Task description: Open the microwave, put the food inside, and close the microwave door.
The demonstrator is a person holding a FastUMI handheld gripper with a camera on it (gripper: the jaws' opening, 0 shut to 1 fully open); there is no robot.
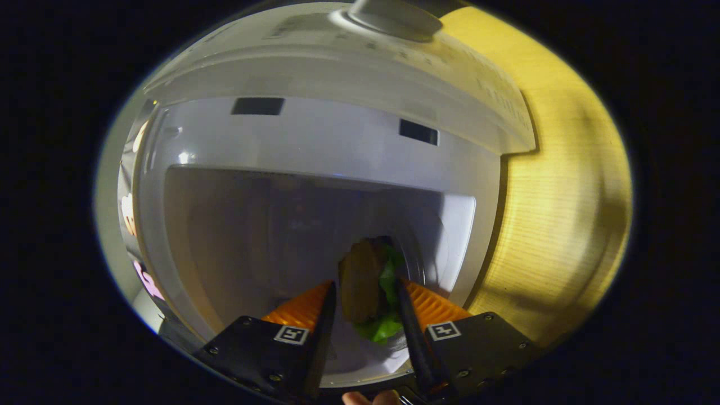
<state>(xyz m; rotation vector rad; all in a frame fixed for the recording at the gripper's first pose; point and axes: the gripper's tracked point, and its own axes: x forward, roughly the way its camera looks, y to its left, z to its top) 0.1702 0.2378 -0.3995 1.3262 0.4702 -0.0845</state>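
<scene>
Inside the open microwave point(315, 185), the gripper point(365, 289) has its fingers point(325, 315) clamped on the burger point(368, 284), which sits upright between them.

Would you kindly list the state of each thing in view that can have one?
microwave: open, white cavity facing the gripper.
gripper: fingers reaching into the cavity, closed on the food.
burger: held on edge between the two fingers, green lettuce hanging out, inside the cavity; whether it touches the floor is unclear.
wooden surface: beside the microwave, partly in shadow.
</scene>
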